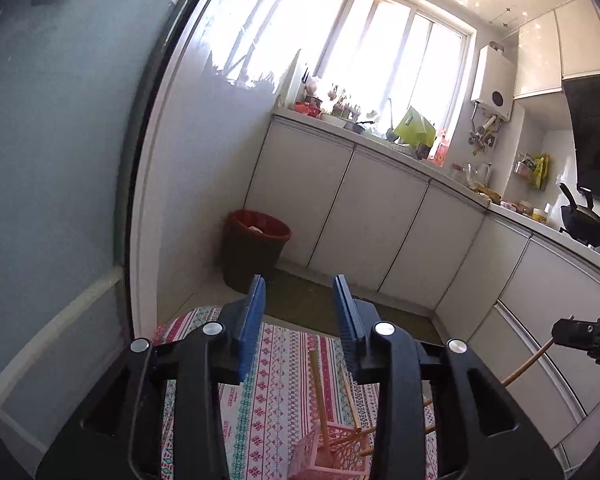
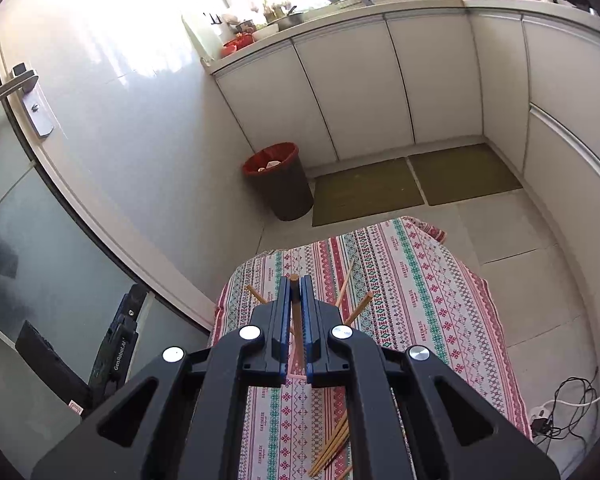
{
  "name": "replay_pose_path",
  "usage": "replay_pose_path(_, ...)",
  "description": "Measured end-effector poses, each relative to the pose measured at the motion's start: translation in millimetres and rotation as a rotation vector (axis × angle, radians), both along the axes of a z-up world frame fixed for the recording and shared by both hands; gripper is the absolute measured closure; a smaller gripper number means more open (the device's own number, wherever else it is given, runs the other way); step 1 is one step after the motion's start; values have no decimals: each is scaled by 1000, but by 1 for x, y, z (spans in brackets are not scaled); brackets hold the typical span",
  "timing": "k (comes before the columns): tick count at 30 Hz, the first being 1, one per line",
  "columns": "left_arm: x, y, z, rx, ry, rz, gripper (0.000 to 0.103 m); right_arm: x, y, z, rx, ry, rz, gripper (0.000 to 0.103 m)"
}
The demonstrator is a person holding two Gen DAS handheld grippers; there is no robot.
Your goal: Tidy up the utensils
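In the left wrist view my left gripper [image 1: 300, 286] stands open above the patterned tablecloth [image 1: 268, 400], with nothing between its blue pads [image 1: 252, 320]. Below it a pink lattice basket [image 1: 324, 456] holds a few wooden chopsticks [image 1: 318, 392] that lean upright. At the right edge my right gripper [image 1: 560, 334] holds one chopstick [image 1: 526, 366]. In the right wrist view my right gripper [image 2: 296, 282] is shut on that chopstick [image 2: 295, 280], which stands between the pads. Other chopstick ends [image 2: 346, 284] fan out from under the gripper, which hides the basket. Several loose chopsticks [image 2: 332, 446] lie on the cloth near the bottom.
A small table under the striped cloth [image 2: 420, 288] stands on a tiled kitchen floor. A dark bin with a red liner [image 2: 278, 180] sits by the wall, with white cabinets [image 2: 360, 88] and two green mats [image 2: 460, 172] beyond. A door [image 2: 100, 100] is at left, cables [image 2: 560, 408] at right.
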State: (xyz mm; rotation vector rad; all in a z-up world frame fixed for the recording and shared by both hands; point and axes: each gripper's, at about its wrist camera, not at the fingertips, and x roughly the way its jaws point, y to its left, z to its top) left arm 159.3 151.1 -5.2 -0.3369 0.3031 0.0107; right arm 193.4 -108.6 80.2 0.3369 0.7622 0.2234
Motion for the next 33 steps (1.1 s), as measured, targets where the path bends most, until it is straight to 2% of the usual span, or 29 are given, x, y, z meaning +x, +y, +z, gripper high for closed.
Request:
replay_pose_path(5, 0, 4, -8, -7, 53, -12, 68, -7, -2, 7, -6, -12, -12, 98)
replay_pose_path(8, 8, 1, -9, -15, 117, -45, 67, -8, -5, 7, -2, -10, -18, 98)
replay_pose_path(10, 19, -8, -11, -17, 191, -94, 66, -7, -7, 6, 3, -4, -17, 98)
replay_pose_path(12, 40, -27, -13, 11, 310, -187, 63, -6, -11, 6, 14, 0, -12, 98)
replay_pose_path(14, 63, -55, -20, 71, 421, -282, 61, -7, -17, 9, 33, -4, -5, 98)
replay_pose_path(18, 121, -111, -33, 195, 617, -385, 59, -11, -39, 21, 68, -29, 9, 98)
replay_pose_path(22, 193, -151, -67, 254, 853, -401, 59, -17, -75, 30, 87, -43, 10, 98)
replay_pose_path(27, 271, -184, -137, 371, 1096, -334, 59, -20, -126, 31, 88, -62, -45, 98)
replay_pose_path(30, 302, -189, -179, 394, 1208, -291, 59, -18, -159, 20, 86, -46, -99, 98)
replay_pose_path(33, 319, -194, -205, 402, 1271, -272, 59, -13, -185, 1, 87, -15, -148, 98)
